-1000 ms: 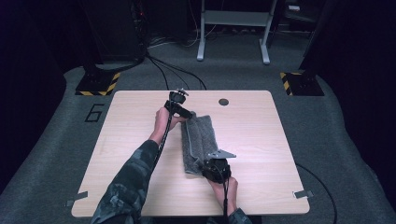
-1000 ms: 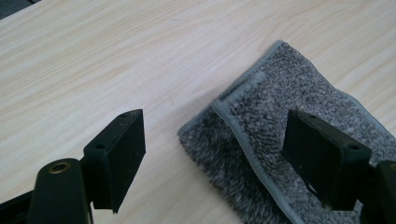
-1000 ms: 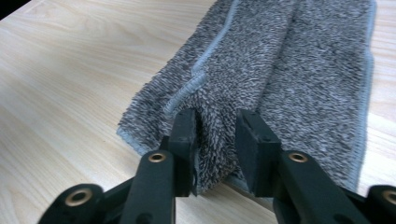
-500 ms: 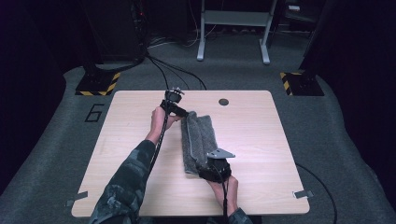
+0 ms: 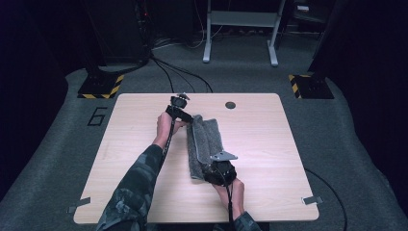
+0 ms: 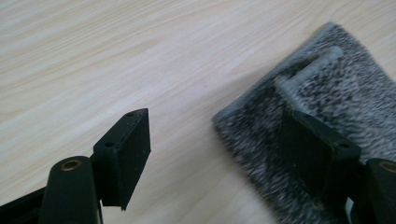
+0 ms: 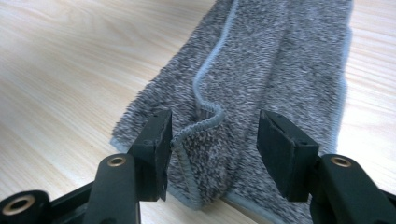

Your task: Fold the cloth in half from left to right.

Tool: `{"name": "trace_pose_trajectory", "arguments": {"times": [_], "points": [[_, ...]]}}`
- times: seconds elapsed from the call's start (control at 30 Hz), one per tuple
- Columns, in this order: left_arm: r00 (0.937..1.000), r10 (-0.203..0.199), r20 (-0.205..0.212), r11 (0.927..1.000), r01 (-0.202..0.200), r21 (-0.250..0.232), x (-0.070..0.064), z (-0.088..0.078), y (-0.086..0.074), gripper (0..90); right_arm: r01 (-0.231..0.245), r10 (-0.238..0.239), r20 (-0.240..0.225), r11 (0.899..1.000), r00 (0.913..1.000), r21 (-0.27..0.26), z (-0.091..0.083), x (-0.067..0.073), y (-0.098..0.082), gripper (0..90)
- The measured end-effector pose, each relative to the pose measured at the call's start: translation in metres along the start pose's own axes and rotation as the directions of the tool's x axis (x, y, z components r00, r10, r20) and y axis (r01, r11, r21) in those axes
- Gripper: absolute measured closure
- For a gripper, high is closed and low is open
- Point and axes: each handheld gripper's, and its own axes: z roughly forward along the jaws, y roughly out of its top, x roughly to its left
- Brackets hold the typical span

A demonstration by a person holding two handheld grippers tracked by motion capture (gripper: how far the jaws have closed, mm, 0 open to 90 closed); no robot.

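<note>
My left gripper (image 6: 215,140) gapes over the grey towel's (image 7: 275,60) corner; my right gripper (image 7: 212,149), jaws just narrowing, straddles its hem unpinched.

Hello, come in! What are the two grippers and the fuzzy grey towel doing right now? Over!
Left gripper open at towel far corner. Right gripper open astride near edge, jaws just closing. Towel folded on table. Nothing blocking.

The folded grey towel (image 5: 203,144) lies along the middle of the bench (image 5: 269,144), with the left tool (image 5: 183,115) at its far end and the right tool (image 5: 217,172) at its near end. From the towel, bare wood lies open toward 3 o'clock and 9 o'clock. A small dark round hole (image 5: 230,105) sits toward 1 o'clock, well apart.
</note>
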Motion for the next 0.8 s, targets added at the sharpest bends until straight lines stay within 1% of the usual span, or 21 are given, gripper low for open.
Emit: {"name": "trace_pose_trajectory", "arguments": {"times": [0.03,0.07,0.13,0.17,0.2,0.23,0.27,0.3,0.33,0.37,0.4,0.43,0.47,0.5,0.57,0.6,0.63,0.67,0.7,0.73,0.8], "points": [[1.0,0.002,0.004,1.0,-0.002,-0.004,-0.003,0.001,0.001,24.9,0.001,-0.001,0.0,1.0,1.0,-0.002,-0.001,-0.002,-0.001,45.3],[1.0,0.003,0.009,1.0,-0.003,-0.009,-0.005,0.002,0.002,24.9,-0.008,0.008,0.013,1.0,0.9999,-0.005,-0.004,-0.005,-0.001,45.4],[0.9997,0.001,0.023,0.9999,-0.001,-0.016,-0.009,0.003,0.004,24.8,-0.002,0.002,0.017,1.0,0.9998,-0.007,-0.004,-0.007,-0.002,45.3],[0.9997,0.001,0.026,0.9995,0.0,-0.03,-0.012,0.003,0.005,24.7,-0.021,0.021,0.017,1.0,0.9996,-0.007,-0.006,-0.008,-0.003,45.3],[0.9992,-0.002,0.04,0.9996,0.003,-0.029,-0.013,0.003,0.007,24.5,-0.019,0.02,0.034,1.0,0.9992,-0.008,-0.007,-0.013,-0.005,45.3],[0.9992,-0.001,0.039,0.9996,0.002,-0.028,-0.016,0.003,0.008,24.5,-0.019,0.02,0.034,1.0,0.9992,-0.008,-0.007,-0.013,-0.005,45.3],[0.9991,0.007,0.042,0.9993,-0.005,-0.037,-0.021,0.003,0.01,24.3,-0.039,0.039,0.042,0.999,0.9983,0.0,-0.009,-0.018,-0.008,45.2],[0.9991,0.007,0.042,0.9993,-0.005,-0.037,-0.021,0.003,0.01,24.1,-0.039,0.039,0.042,0.999,0.9983,0.0,-0.009,-0.018,-0.008,45.2],[0.9991,0.018,0.038,0.999,-0.016,-0.042,-0.024,0.002,0.011,24.0,-0.055,0.054,0.053,0.998,0.9971,0.005,-0.01,-0.024,-0.011,44.9],[0.999,0.019,0.041,0.9991,-0.018,-0.038,-0.024,0.001,0.011,23.6,-0.062,0.061,0.06,0.998,0.9963,0.011,-0.011,-0.028,-0.013,44.6],[0.9991,0.022,0.037,0.9988,-0.02,-0.044,-0.024,0.001,0.011,23.4,-0.066,0.065,0.063,0.998,0.9959,0.014,-0.011,-0.03,-0.014,44.1],[0.9991,0.022,0.037,0.9988,-0.02,-0.044,-0.024,0.001,0.011,23.0,-0.066,0.065,0.063,0.998,0.9959,0.014,-0.011,-0.03,-0.014,44.1],[0.9992,0.023,0.031,0.9987,-0.022,-0.046,-0.025,0.0,0.01,23.0,-0.082,0.08,0.067,0.996,0.9945,0.023,-0.013,-0.035,-0.017,43.6],[0.9991,0.026,0.033,0.9987,-0.024,-0.044,-0.025,-0.001,0.009,23.0,-0.082,0.08,0.067,0.996,0.9945,0.023,-0.013,-0.035,-0.017,43.6],[0.9991,0.039,0.019,0.9981,-0.038,-0.048,-0.025,-0.003,0.006,22.7,-0.079,0.077,0.064,0.997,0.995,0.027,-0.015,-0.039,-0.018,42.5],[0.999,0.039,0.022,0.9984,-0.038,-0.04,-0.025,-0.003,0.005,22.5,-0.082,0.08,0.067,0.996,0.9946,0.025,-0.016,-0.04,-0.019,42.4],[0.9986,0.049,0.018,0.9982,-0.049,-0.036,-0.025,-0.004,0.002,22.4,-0.076,0.074,0.064,0.997,0.9952,0.03,-0.017,-0.041,-0.02,41.8],[0.9987,0.049,0.013,0.998,-0.049,-0.041,-0.025,-0.005,0.0,22.3,-0.087,0.085,0.059,0.996,0.9947,0.033,-0.019,-0.042,-0.022,41.7],[0.9985,0.053,0.01,0.998,-0.053,-0.034,-0.024,-0.004,-0.002,22.3,-0.091,0.089,0.06,0.995,0.9942,0.031,-0.02,-0.044,-0.022,41.6],[0.9983,0.058,0.004,0.998,-0.058,-0.024,-0.023,-0.002,-0.006,22.1,-0.088,0.086,0.061,0.996,0.9944,0.026,-0.02,-0.049,-0.023,40.8],[0.9985,0.055,0.005,0.9984,-0.054,-0.016,-0.021,0.0,-0.008,21.9,-0.095,0.093,0.064,0.995,0.9936,0.028,-0.02,-0.051,-0.022,40.6]]}}
